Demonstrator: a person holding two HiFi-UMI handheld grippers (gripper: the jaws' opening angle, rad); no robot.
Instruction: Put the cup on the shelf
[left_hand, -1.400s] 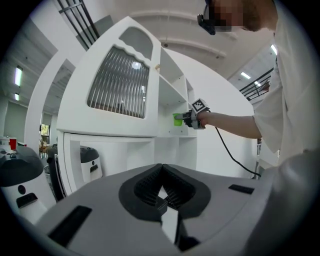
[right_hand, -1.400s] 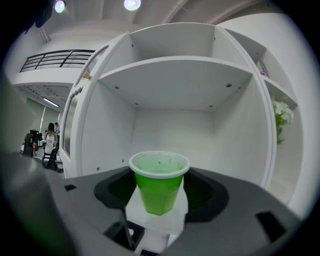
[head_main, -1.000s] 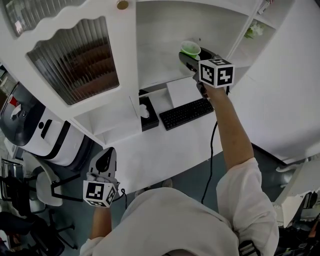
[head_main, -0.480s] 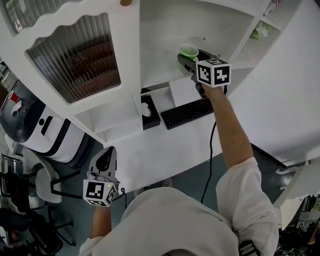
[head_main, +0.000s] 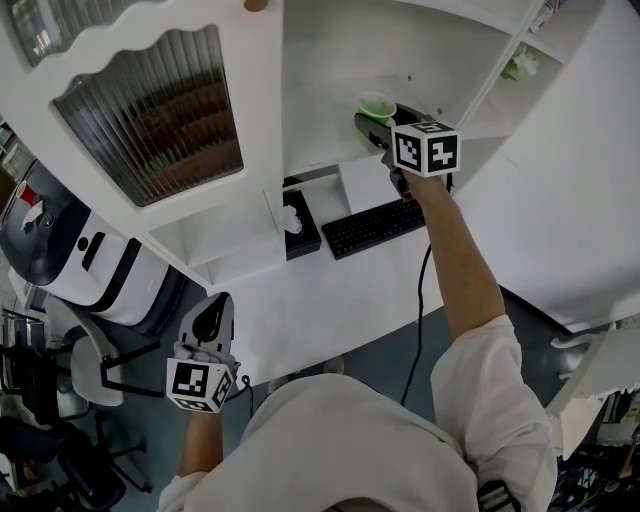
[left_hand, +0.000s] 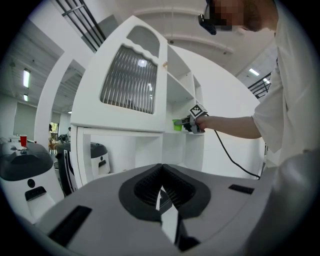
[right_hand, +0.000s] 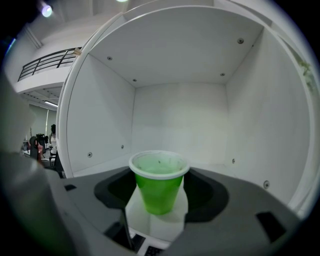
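A green cup stands upright between the jaws of my right gripper, whose pads sit against its sides. Its base is at the white floor of the open shelf compartment, near the front edge. In the head view the cup is inside the shelf, with the right gripper reaching in from the front. My left gripper hangs low beside the desk, shut and empty, its pads meeting. From the left gripper view the cup and the right gripper show far off.
Below the shelf a white desk carries a black keyboard and a black tissue box. A ribbed glass cabinet door is left of the compartment. A white and grey machine and a chair stand at the left.
Almost nothing: the head view has shifted slightly. The right gripper stays at the shelf with the cup and the left gripper has not moved.
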